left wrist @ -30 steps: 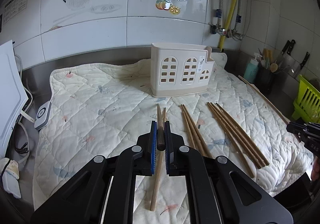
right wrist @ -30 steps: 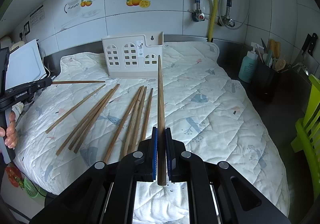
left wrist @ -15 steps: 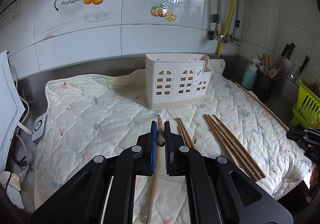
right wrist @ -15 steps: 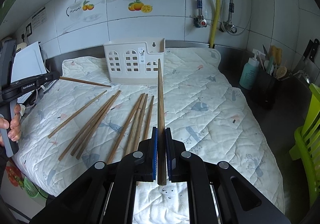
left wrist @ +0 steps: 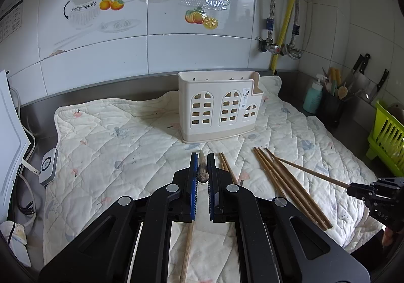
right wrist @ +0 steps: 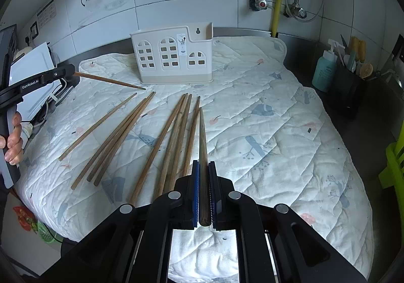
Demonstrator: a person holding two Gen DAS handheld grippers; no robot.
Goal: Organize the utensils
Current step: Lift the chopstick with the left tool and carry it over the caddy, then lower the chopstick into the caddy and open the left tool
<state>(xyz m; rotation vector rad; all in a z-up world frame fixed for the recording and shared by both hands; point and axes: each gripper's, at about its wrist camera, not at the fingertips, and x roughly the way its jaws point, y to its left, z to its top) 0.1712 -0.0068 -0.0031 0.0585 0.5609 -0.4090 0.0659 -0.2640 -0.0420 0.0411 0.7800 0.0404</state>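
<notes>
A cream utensil holder [left wrist: 219, 106] [right wrist: 174, 55] with window cut-outs stands at the back of the quilted mat [left wrist: 113, 146]. My left gripper [left wrist: 202, 159] is shut on a wooden chopstick [left wrist: 202, 174], seen end-on and pointing at the holder. It hangs above the mat's left side, its chopstick [right wrist: 108, 80] angled down toward the holder's base. My right gripper [right wrist: 203, 164] is shut on another chopstick [right wrist: 202, 146] that points forward over the mat. Several loose chopsticks [right wrist: 171, 141] [left wrist: 290, 187] lie fanned out on the mat in front of the holder.
A dark pot of tools [right wrist: 348, 91] and a teal bottle [right wrist: 324, 73] stand at the right, with a green rack [left wrist: 386, 136] and knives [left wrist: 361, 66] beyond. A white board [left wrist: 10, 146], cables and a small white device [left wrist: 48, 166] border the mat's left edge. A hand [right wrist: 14, 141] grips the left handle.
My left gripper has lifted its chopstick off the mat and come closer to the holder; the stick now points forward. The right gripper's chopstick tip has dipped lower in its view.
</notes>
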